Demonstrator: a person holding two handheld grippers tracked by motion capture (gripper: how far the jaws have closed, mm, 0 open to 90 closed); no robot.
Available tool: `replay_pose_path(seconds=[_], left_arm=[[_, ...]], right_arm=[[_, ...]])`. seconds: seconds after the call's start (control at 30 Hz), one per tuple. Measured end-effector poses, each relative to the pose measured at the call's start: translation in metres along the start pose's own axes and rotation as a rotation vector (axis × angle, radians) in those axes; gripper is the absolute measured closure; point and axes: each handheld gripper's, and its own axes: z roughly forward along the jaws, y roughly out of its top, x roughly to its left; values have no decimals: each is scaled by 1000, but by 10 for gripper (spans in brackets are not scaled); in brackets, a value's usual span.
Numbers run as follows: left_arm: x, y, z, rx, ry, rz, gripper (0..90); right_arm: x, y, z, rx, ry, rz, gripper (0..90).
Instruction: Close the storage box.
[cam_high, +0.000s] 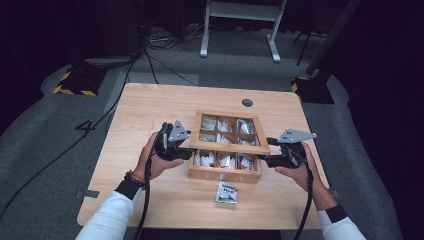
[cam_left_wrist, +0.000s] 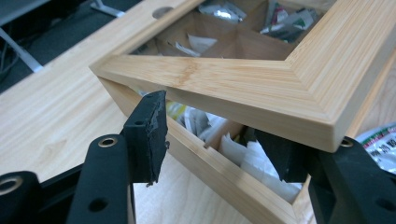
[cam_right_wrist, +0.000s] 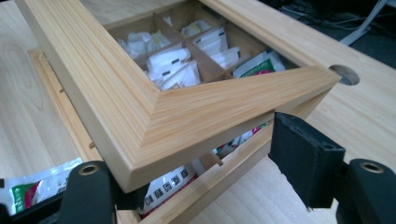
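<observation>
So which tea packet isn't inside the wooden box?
The green-and-white tea packet lying alone on the table, just in front of the wooden box. All the other packets sit in the box's compartments.

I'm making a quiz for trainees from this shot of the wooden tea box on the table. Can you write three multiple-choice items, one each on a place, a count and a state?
1. Where does the loose packet lie?
A. on the table in front of the box
B. inside the box
C. on the floor

2. How many compartments does the box have?
A. four
B. nine
C. twelve

3. How does the lid stand?
A. flat shut
B. lifted off and laid aside
C. raised at its front edge, a gap over the compartments

Answers:
1 A: the packet rests on the table just in front of the box's lettered front.
2 B: the high view shows three rows of three.
3 C: both gripper views show packets through the gap under the lid's corners.
</observation>
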Motion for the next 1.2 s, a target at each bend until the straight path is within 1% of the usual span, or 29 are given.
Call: replay_pose_path(seconds=[0.27,0.33,0.37,0.4,0.43,0.47,0.53,0.6,0.67,0.77,0.83,0.97,1.03,1.1,1.2], left_arm=[[-2,-7,6,41,-40,-1,396],[-3,-9,7,42,-42,-4,391],[-3,-9,7,49,-47,2,388],[-3,-11,8,52,-51,-2,383],[-3,-12,9,52,-52,-5,381],[-3,-12,9,54,-58,-2,383],[-4,-14,11,61,-64,-6,385],[-5,-15,12,71,-68,0,385],[-6,-18,14,73,-77,-7,385],[-7,-21,16,84,-87,-5,384],[-7,-22,18,94,-91,2,384],[-8,-26,20,106,-100,-4,384],[-8,-27,21,115,-99,0,383],[-9,-29,22,109,-97,-1,386],[-9,-30,22,104,-98,-12,387]], right_arm=[[1,-8,6,45,34,1,316],[1,-10,8,52,40,6,294],[1,-11,8,56,45,8,272],[1,-11,9,58,51,9,267],[2,-12,10,64,44,3,262],[3,-13,10,66,45,-3,260],[4,-14,11,64,64,-7,253],[6,-16,12,69,69,-9,249],[7,-19,12,62,84,-6,244],[9,-21,13,64,88,-10,242],[10,-23,14,64,100,-2,243],[11,-26,14,68,105,-4,241],[12,-27,14,68,106,-1,241],[13,-29,14,69,111,1,246],[13,-31,13,60,113,9,251]])
